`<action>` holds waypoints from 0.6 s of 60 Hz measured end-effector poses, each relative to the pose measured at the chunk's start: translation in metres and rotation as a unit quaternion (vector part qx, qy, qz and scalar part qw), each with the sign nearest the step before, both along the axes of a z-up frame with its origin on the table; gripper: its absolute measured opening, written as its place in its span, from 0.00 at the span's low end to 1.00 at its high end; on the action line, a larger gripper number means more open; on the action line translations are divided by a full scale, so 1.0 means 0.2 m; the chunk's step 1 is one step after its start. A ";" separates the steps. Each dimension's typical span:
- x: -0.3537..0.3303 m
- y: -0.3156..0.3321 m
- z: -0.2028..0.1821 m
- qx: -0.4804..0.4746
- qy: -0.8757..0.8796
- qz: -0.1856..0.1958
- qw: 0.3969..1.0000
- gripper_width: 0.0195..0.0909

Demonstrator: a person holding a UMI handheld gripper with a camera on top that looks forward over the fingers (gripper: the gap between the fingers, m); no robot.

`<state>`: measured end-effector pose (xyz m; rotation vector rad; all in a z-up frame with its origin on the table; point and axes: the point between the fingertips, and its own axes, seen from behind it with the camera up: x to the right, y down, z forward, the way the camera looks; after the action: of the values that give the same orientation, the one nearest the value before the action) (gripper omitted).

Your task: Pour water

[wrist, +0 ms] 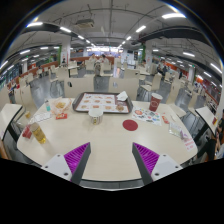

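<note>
No writing is legible anywhere. The gripper (110,160) is released at lower centre, its fingers spread with nothing between them. At the frame's centre a small pale cup (96,115) stands on the tabletop (110,140), before a dark tray (100,103) and left of a red coaster (130,125).

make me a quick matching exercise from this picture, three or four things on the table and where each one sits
Things:
1. tray
2. red coaster
3. cup
4. tongs

Places:
A. on the table beyond the right finger, to the right of the tray
B. nearest the camera, open over the table's near edge, holding nothing
C. at the far side of the table, straight ahead of the fingers
D. on the table between the tray and the right finger

Pairs: 1-C, 2-D, 3-A, 4-B
</note>
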<state>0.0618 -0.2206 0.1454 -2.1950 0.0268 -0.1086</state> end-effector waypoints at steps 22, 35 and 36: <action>-0.63 -0.16 -0.19 -0.024 -0.008 0.000 1.000 0.91; -1.37 -0.13 -0.30 -0.009 0.040 0.055 0.998 0.91; -1.42 -0.11 -0.30 -0.006 0.042 0.059 0.997 0.91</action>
<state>-0.2225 -0.2433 0.0849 -2.2073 -0.0551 0.0501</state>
